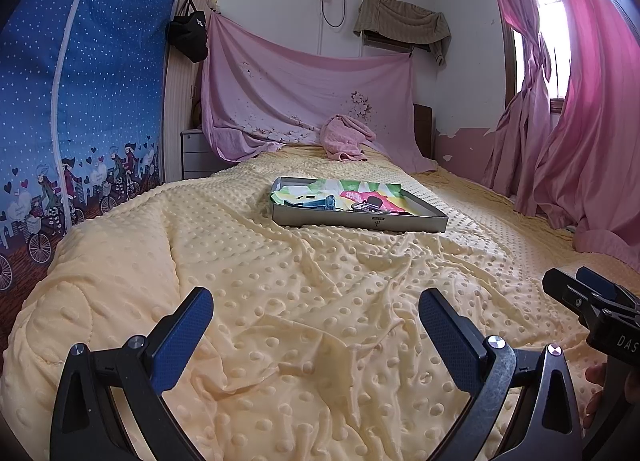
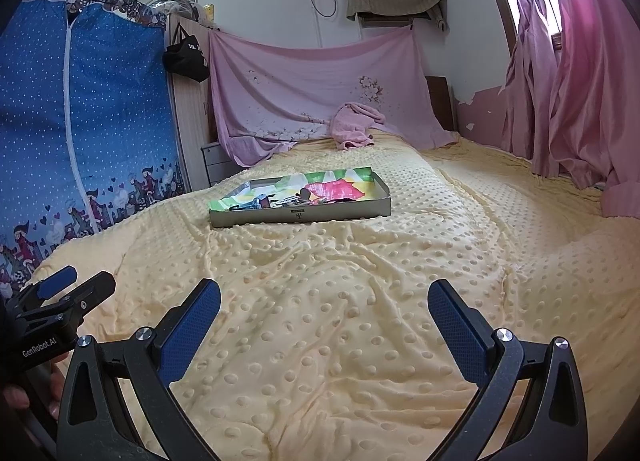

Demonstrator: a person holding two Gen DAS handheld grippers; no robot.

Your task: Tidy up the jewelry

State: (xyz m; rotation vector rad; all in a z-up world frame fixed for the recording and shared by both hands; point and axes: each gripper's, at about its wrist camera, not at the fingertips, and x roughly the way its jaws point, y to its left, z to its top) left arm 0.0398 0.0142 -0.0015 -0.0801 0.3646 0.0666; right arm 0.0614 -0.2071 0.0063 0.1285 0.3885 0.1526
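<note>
Left wrist view: left gripper [image 1: 316, 325] spread wide, empty, over yellow blanket [image 1: 320, 301]; right gripper [image 1: 576, 293] at edge, spread not discernible here. Right wrist view: right gripper [image 2: 324, 317] spread wide, empty; jewelry [image 2: 288, 201] in grey tray [image 2: 300, 215] mid-bed, well apart.

Dimpled plush blanket [image 1: 304, 301]; matt cardboard tray [image 1: 360, 223].

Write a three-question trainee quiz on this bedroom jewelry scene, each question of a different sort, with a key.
1. True or false: the left gripper is shut on a necklace.
2. The shallow grey cardboard tray rests on: A) a wooden desk B) the yellow dotted blanket C) a chair.
3. Fill in: the right gripper hangs with its jaws ____.

Key: 1 false, it is open and empty; 2 B; 3 open.
</note>
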